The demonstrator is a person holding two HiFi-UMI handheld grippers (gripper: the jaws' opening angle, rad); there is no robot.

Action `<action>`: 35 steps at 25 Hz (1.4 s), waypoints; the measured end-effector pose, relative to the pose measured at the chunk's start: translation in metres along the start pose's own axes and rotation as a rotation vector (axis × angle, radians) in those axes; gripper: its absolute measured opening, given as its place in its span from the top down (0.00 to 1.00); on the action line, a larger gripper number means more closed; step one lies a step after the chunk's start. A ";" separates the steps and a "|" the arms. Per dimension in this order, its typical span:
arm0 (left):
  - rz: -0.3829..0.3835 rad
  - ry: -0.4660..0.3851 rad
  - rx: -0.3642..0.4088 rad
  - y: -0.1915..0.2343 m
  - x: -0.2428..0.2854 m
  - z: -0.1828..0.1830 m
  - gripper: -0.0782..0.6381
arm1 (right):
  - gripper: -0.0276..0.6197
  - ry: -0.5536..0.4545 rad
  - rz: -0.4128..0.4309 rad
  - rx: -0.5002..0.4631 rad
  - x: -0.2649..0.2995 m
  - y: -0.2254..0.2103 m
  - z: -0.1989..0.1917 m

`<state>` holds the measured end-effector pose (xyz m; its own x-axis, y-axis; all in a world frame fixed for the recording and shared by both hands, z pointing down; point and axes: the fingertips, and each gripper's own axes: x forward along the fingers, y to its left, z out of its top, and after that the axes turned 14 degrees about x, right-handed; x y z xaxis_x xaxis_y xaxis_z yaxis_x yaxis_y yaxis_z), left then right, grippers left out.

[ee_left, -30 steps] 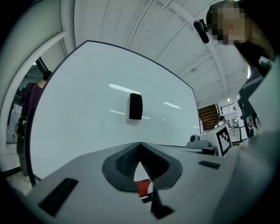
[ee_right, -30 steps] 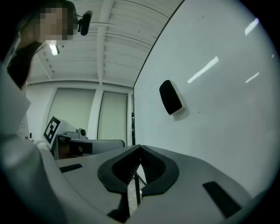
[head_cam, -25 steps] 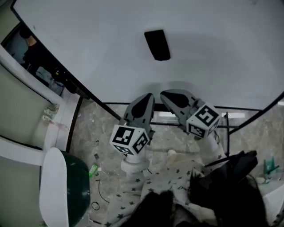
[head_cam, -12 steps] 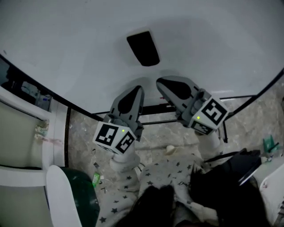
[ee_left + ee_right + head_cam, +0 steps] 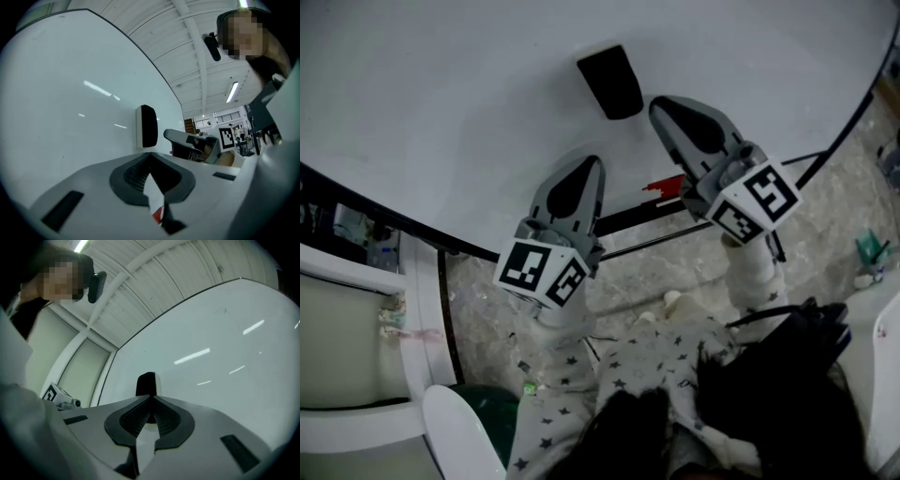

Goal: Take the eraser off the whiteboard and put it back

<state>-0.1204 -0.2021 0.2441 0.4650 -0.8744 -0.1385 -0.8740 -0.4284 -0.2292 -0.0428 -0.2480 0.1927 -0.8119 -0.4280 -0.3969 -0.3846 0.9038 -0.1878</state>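
Lower end of the eraser (image 5: 146,382) behind the right tool (image 5: 152,397); whiteboard (image 5: 441,112) cut off above.

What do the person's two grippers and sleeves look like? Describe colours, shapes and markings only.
Both the left gripper and the right gripper are grey, tapering shells with black, ribbed pads inside. Each carries a white cube printed with black square markers: the left cube and the right cube. The left sleeve is pale with small dark stars.

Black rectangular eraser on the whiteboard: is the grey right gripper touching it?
Apart. The head view shows a sliver of whiteboard between the black rectangular eraser and the grey right gripper.
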 end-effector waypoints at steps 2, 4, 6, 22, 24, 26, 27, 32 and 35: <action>-0.027 -0.028 0.005 0.013 -0.022 0.005 0.89 | 0.94 -0.032 -0.034 -0.014 0.013 0.020 -0.001; -0.047 -0.045 0.000 0.018 -0.027 0.008 0.89 | 0.87 -0.053 -0.069 -0.019 0.018 0.021 0.002; -0.067 -0.053 -0.011 0.015 -0.016 0.008 0.89 | 0.77 -0.056 -0.103 -0.028 0.016 0.009 0.006; -0.109 -0.109 -0.075 0.002 0.022 0.012 0.89 | 0.57 0.013 -0.315 -0.371 0.056 -0.007 0.022; -0.108 -0.106 -0.075 0.001 0.024 0.013 0.89 | 0.55 0.014 -0.330 -0.376 0.059 -0.008 0.021; -0.107 -0.102 -0.078 0.002 0.025 0.013 0.89 | 0.55 0.021 -0.365 -0.390 0.058 -0.013 0.021; -0.105 -0.101 -0.079 0.002 0.026 0.013 0.89 | 0.55 0.024 -0.383 -0.396 0.058 -0.016 0.021; -0.119 -0.095 -0.055 -0.001 0.030 0.018 0.89 | 0.55 0.021 -0.464 -0.454 0.057 -0.022 0.023; -0.119 -0.091 -0.053 -0.004 0.030 0.017 0.89 | 0.55 -0.029 -0.488 -0.451 0.051 -0.025 0.027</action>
<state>-0.1012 -0.2226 0.2248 0.5742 -0.7937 -0.2008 -0.8173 -0.5411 -0.1981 -0.0625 -0.2922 0.1531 -0.4881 -0.7825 -0.3866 -0.8564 0.5148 0.0395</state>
